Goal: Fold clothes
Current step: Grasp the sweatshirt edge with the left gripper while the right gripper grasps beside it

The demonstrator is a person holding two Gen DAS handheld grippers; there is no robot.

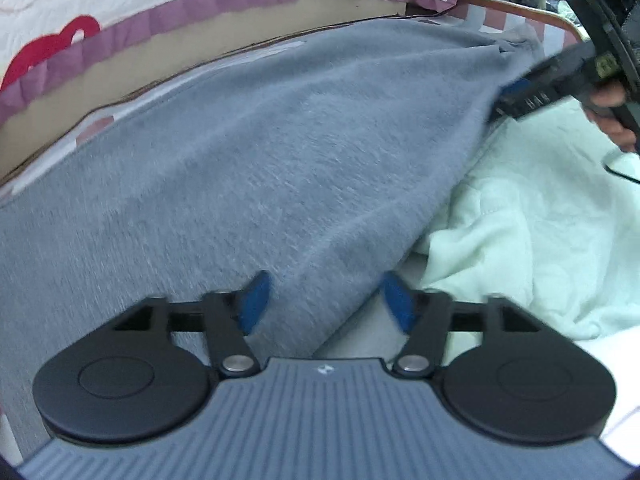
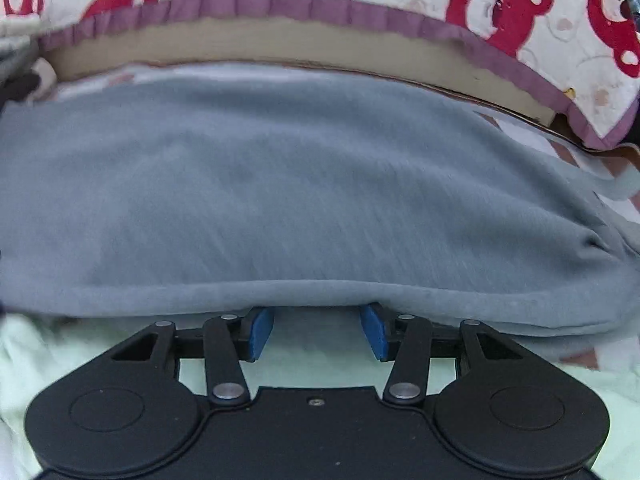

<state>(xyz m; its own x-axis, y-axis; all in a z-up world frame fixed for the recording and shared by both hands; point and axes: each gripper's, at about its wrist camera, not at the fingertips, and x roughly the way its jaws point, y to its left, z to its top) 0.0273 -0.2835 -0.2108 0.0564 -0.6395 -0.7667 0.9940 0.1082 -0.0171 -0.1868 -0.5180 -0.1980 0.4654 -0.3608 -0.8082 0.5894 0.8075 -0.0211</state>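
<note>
A: Status on the fold?

B: Early-to-middle, judging by the layout. The grey garment (image 1: 280, 168) is spread across the bed, near the ruffled quilt (image 1: 120, 8) at the far side. One near edge looks doubled over in the right wrist view, a rounded hem running left to right. No neat stack visible, so most folds probably remain.

A: Grippers?

B: The left gripper (image 1: 326, 304) has its jaws apart, blue pads (image 1: 256, 300) either side of a grey corner, not pinching it. The right gripper (image 2: 316, 330) also has jaws apart, tips just under the grey hem, nothing clamped. From the left wrist view the right gripper sits at the garment's far right edge.

A: Materials?

B: Grey cloth is soft, brushed, fleece-like, thick enough to hold a rounded fold. Pale green fabric (image 1: 540, 220) lies under and to the right, crumpled, towel-like. Quilt is cream with red bear prints and a mauve frill. Frames are motion-blurred, so fine weave can't be told.
</note>
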